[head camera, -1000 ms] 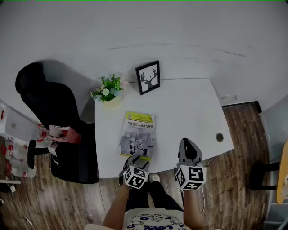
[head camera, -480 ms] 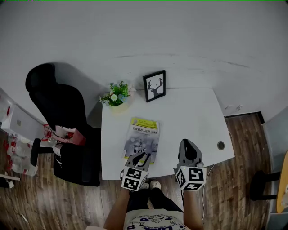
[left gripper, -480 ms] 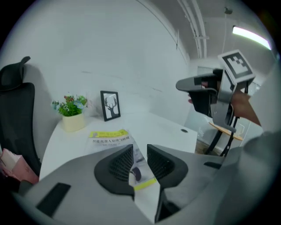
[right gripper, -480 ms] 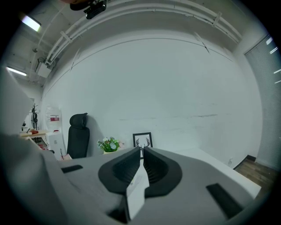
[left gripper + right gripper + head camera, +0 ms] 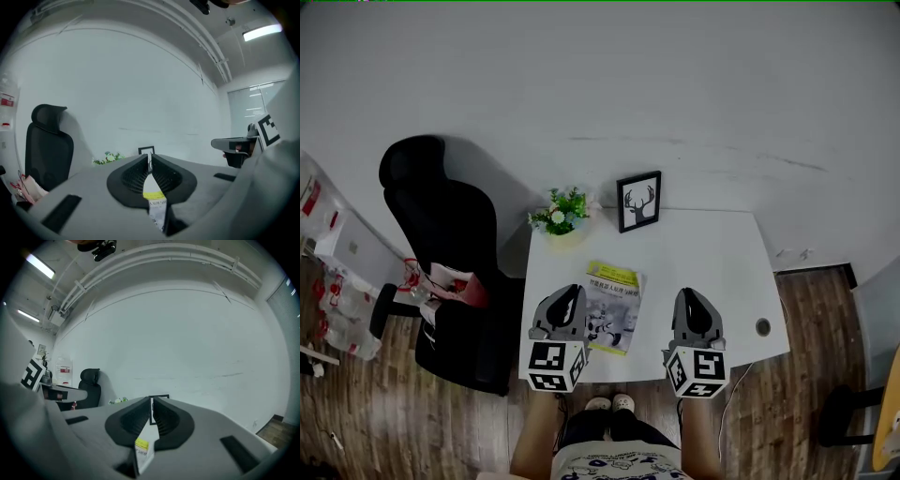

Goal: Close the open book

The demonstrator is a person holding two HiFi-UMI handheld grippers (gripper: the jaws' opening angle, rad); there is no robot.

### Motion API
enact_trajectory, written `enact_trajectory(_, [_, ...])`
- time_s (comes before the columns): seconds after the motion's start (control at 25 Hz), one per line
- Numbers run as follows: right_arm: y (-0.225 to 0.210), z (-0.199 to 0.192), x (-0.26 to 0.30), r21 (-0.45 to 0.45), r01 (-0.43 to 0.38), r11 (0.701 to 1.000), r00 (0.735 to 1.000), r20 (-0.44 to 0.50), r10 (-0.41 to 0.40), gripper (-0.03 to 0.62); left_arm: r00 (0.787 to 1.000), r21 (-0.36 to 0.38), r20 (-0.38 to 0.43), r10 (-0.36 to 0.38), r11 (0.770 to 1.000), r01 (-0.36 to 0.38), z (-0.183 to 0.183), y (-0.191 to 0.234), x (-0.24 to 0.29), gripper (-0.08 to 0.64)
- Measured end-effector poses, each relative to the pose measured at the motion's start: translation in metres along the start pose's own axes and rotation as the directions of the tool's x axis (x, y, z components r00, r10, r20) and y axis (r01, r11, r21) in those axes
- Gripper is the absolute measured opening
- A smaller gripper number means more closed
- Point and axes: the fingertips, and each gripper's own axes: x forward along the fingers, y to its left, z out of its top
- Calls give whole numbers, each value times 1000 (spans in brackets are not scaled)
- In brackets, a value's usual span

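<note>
The book (image 5: pixel 614 307) lies closed on the white table (image 5: pixel 712 253), cover up, with a yellow band at its far end. My left gripper (image 5: pixel 567 298) hangs in the air over the table's left front, just left of the book. Its jaws have just been closing and now meet with nothing between them. My right gripper (image 5: pixel 692 302) hovers to the book's right, shut and empty. In the left gripper view the book (image 5: pixel 153 200) shows below the left gripper (image 5: pixel 150 161). The right gripper view also has the book (image 5: pixel 142 449) under the right gripper (image 5: pixel 152 404).
A framed deer picture (image 5: pixel 638 201) and a small potted plant (image 5: pixel 564 211) stand at the table's far edge. A black office chair (image 5: pixel 441 244) with a red bag (image 5: pixel 455 281) stands left of the table. A cable hole (image 5: pixel 762 326) sits near the table's right front corner.
My left gripper has risen from the book's near edge, moved left and closed its jaws. The right gripper rose slightly. The book has stayed flat and closed.
</note>
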Motion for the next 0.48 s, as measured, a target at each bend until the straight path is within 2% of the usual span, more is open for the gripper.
enact_trajectory(0.24, [6,27,10,-10,-22,1000,998,58,23,35,988,57,108,110,992,-116,42,20,-17,37])
enact_trajectory(0.48, [14,40,15,-18,-54,998,995,89,56,35,976,80,158,148,983,-162,66,29,-28,35])
